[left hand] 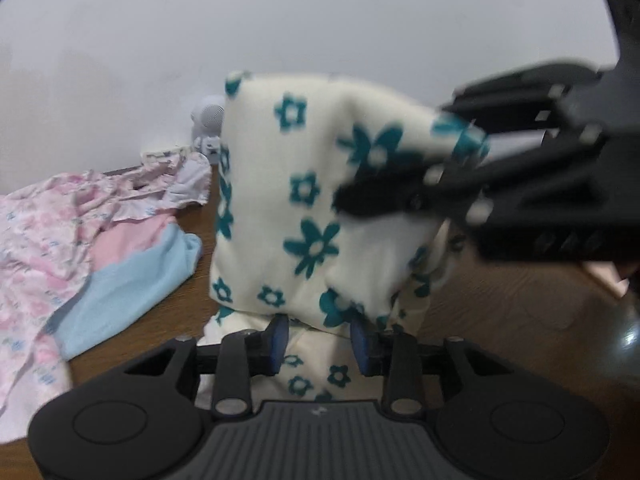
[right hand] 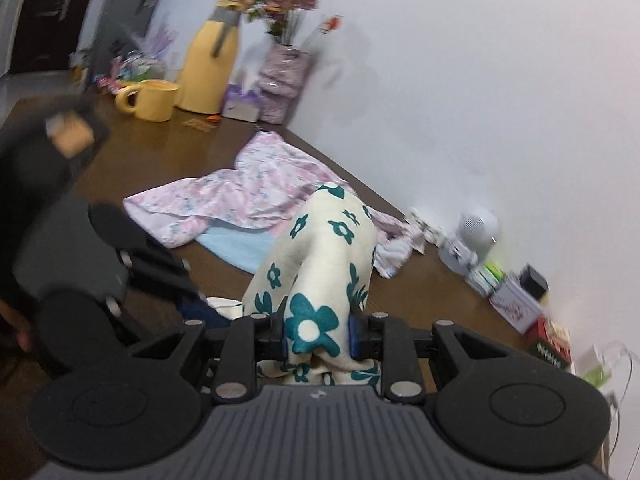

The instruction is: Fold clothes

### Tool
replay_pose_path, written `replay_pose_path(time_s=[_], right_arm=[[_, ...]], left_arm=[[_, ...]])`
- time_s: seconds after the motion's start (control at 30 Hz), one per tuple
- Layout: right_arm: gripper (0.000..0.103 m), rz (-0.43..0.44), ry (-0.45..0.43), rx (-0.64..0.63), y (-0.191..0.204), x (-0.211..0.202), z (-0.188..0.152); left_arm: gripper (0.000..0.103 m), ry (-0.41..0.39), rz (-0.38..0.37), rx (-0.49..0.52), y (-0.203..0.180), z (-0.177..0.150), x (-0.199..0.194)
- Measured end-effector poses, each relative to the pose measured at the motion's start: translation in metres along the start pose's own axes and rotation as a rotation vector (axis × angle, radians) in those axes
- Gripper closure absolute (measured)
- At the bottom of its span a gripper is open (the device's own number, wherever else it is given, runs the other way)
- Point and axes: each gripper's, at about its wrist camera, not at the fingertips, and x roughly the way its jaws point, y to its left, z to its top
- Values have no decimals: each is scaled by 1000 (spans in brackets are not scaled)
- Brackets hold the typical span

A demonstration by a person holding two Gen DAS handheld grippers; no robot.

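A cream fleece garment with teal flowers [left hand: 320, 200] is held up off the brown table [left hand: 500, 312]. My left gripper [left hand: 320, 340] is shut on its lower edge. My right gripper [right hand: 318, 338] is shut on another part of the same garment [right hand: 320, 256], which drapes up and forward between its blue pads. The right gripper also shows in the left wrist view [left hand: 448, 168], pinching the garment's upper right corner. The left gripper shows blurred at the left of the right wrist view [right hand: 132, 272].
A pink floral garment [left hand: 52, 216] and a light blue and pink one [left hand: 128, 280] lie on the table to the left. A white speaker [right hand: 476, 232], small boxes [right hand: 516, 300], a yellow jug [right hand: 212, 68], yellow mug [right hand: 152, 98] and flower vase [right hand: 280, 76] line the wall.
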Motion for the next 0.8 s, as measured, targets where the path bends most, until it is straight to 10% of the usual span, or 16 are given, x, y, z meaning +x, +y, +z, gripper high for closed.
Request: replay_pose_path(time_s=[0.43,0.63,0.8], right_arm=[[76,130,21,-182,83,18,-9],[73,132,-1,-126,86,13,-16],[55,314,1,25,58,-8,-27]], left_arm=[[65,-229,108,-155,47,-7,-112],[84,-99,71,-132,40,-2,-65],[84,-76,39,-186,49,-15,-52]])
